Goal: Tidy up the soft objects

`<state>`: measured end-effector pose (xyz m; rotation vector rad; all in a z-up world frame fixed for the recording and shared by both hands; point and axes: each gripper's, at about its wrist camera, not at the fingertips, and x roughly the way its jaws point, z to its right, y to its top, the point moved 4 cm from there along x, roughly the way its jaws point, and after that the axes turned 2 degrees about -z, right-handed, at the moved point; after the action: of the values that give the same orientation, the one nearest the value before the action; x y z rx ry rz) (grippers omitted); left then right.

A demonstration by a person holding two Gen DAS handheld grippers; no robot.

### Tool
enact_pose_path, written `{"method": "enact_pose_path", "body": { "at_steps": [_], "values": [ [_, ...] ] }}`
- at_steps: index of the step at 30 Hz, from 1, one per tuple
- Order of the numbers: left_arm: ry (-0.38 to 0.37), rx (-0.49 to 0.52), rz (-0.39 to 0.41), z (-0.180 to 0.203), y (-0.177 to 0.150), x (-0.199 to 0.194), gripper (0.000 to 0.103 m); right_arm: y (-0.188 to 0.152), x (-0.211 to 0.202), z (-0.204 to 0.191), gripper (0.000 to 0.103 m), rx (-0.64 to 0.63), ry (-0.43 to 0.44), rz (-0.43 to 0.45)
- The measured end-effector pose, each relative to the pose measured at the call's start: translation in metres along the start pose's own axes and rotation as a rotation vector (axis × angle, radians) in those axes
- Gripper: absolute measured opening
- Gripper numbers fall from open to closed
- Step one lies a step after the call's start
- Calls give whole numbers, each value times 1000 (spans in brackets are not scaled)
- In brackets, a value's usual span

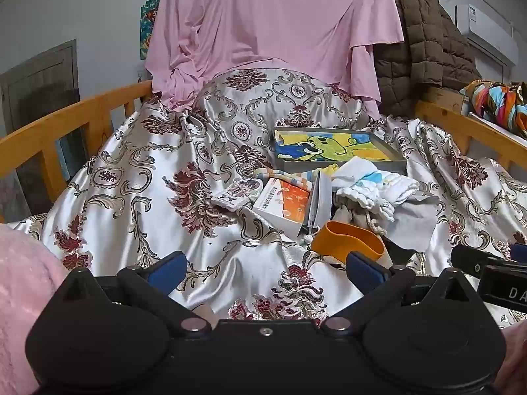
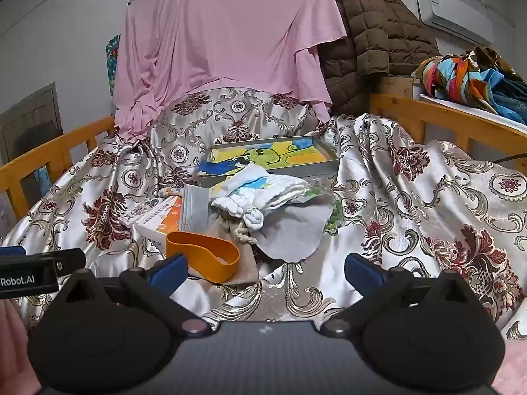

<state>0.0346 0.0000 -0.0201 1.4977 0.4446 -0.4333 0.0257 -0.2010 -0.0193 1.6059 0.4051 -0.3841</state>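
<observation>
both grippers: left gripper [image 1: 266, 268] and right gripper [image 2: 266, 268] jaws wide, holding nothing | soft pile: white cloth [image 2: 263, 194], grey cloth [image 2: 293, 230], centre of bedspread [image 2: 411, 197], just far of me | next: pinch one layer, lift clear of orange band [image 2: 202, 251]

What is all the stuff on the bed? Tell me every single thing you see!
Bedspread: one, shiny silver with dark red flowers, covering the bed.
Picture tray: one, grey frame with a yellow and blue cartoon, middle of the bed.
White cloths: a small heap, white with blue, in front of the tray.
Grey cloth: one, under the white heap.
Drawstring pouch: one, beige, beside the grey cloth.
Orange band: one, nearest the fingers.
Box: one, white and orange, left of the heap.
Pink sheet: one, hanging behind.
Brown jacket: one, right of the sheet.
Bed rails: wooden, both sides.
Left gripper: open, empty.
Right gripper: open, empty.
</observation>
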Motion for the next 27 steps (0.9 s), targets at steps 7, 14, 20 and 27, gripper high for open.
{"method": "enact_pose_path", "body": {
  "at_steps": [7, 14, 20, 27],
  "values": [
    [-1, 5, 2, -1, 0, 1, 102, 0, -1, 0, 103, 0, 0, 6],
    [3, 5, 1, 0, 0, 0, 102, 0, -1, 0, 103, 2, 2, 6],
    [7, 5, 4, -1, 0, 0, 102, -1, -1, 0, 103, 3, 2, 7],
    [8, 6, 3, -1, 0, 0, 102, -1, -2, 0, 103, 3, 2, 8]
  ]
}}
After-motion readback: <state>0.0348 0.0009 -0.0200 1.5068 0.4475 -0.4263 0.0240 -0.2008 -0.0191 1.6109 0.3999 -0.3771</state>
